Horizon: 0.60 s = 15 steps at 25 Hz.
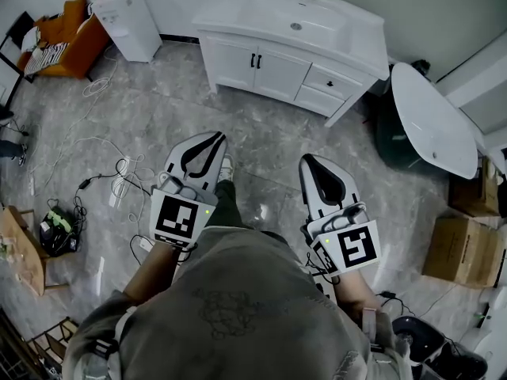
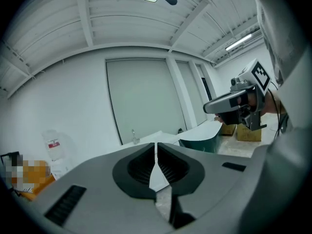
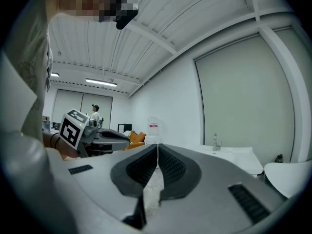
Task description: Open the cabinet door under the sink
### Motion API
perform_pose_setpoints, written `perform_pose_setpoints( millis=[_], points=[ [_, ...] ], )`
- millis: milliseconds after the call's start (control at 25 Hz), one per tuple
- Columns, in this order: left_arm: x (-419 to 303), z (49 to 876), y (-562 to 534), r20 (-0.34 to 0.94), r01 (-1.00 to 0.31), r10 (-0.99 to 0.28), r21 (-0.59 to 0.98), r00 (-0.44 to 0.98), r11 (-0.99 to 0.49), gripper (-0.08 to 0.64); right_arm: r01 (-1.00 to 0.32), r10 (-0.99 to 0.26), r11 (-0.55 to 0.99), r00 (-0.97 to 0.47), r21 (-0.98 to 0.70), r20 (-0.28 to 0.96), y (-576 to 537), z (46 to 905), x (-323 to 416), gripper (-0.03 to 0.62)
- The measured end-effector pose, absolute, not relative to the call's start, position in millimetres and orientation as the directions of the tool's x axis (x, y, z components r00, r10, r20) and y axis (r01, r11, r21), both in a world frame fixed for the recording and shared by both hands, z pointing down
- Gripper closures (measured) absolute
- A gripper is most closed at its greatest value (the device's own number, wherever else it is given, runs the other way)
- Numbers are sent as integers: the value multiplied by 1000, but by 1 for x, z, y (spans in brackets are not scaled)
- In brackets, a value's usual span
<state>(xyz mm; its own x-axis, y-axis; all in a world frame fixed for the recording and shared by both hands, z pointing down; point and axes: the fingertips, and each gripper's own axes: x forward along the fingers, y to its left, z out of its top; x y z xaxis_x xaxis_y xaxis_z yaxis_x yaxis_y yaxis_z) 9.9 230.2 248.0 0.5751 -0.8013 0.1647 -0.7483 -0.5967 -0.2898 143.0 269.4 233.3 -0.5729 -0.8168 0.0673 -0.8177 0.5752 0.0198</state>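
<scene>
Cabinet doors under the sink are closed, their black handles paired at the centre seam. They belong to the white vanity at the far edge of the floor, against the wall and well apart from both grippers. Left gripper and right gripper are each clenched on nothing, side by side in front of the person. The red label on the water bottle is too small to read, and each gripper's cube shows only a black-and-white square marker.
</scene>
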Motion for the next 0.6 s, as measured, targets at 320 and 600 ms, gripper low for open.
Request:
perform_pose_setpoints(
  millis=[320,600],
  points=[
    [16,264,205,156,-731,-773,-257,614,-632,531,-834,-830,552,-549,3,92,254,250,143,563],
    [7,270,174,175,-711,-752,-247,635,-658,531,-836,-830,549,-547,-14,110,219,258,133,563]
  ],
)
